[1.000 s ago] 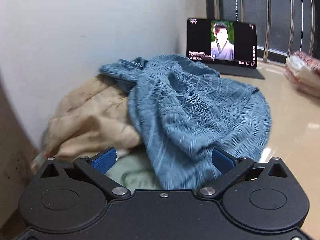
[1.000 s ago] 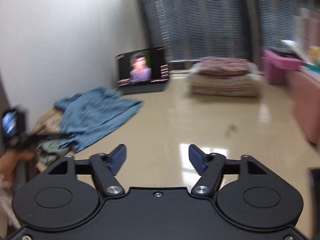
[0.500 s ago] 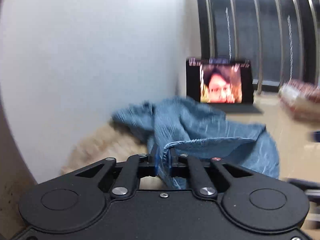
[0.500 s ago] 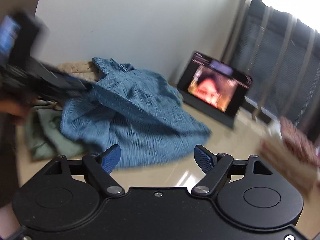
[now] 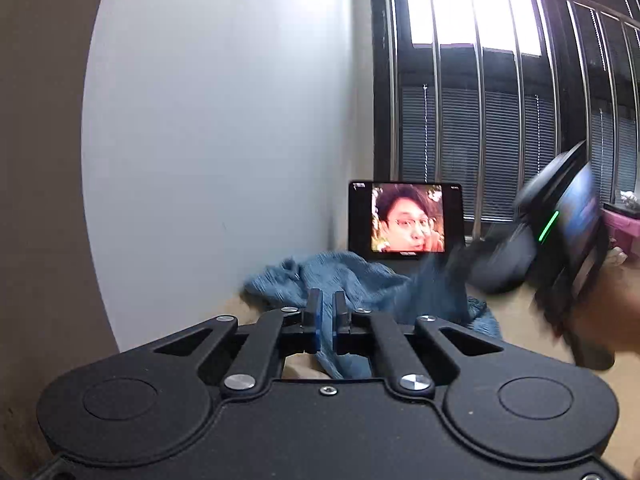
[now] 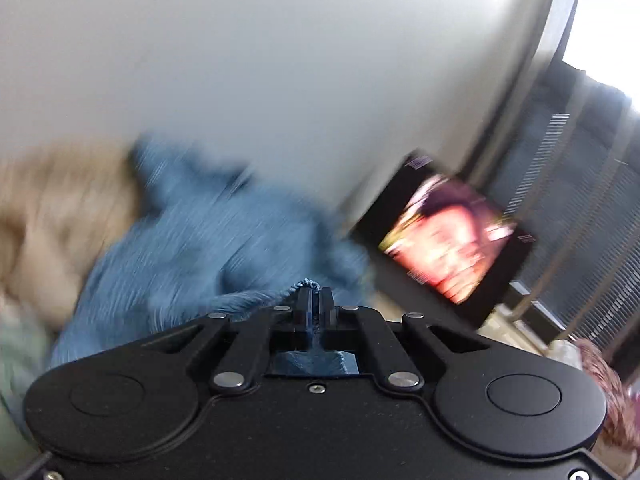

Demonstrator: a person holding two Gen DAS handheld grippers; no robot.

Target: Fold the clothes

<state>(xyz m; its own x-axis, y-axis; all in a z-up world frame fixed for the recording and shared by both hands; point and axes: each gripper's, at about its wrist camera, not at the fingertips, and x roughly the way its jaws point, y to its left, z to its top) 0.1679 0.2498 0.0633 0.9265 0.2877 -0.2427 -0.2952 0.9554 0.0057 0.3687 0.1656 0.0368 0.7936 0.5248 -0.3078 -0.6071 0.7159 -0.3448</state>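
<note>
Both grippers clamp the blue top (image 5: 352, 280): left gripper (image 5: 325, 320) and right gripper (image 6: 316, 312) pinch separate edges. Bulk lies ahead, below both, toward the wall; stretch needs hands apart sideways.

The left gripper (image 5: 326, 322) pinches the blue garment (image 5: 352, 280) before a tablet (image 5: 406, 218).

Tablet (image 5: 406, 218) upright at wall/window corner, screen on, video playing. White wall (image 5: 220, 120) on the left, metal window bars (image 5: 480, 120) over dark blinds. Glossy beige floor (image 5: 516, 308). Pink container (image 5: 624, 228) at far right.
</note>
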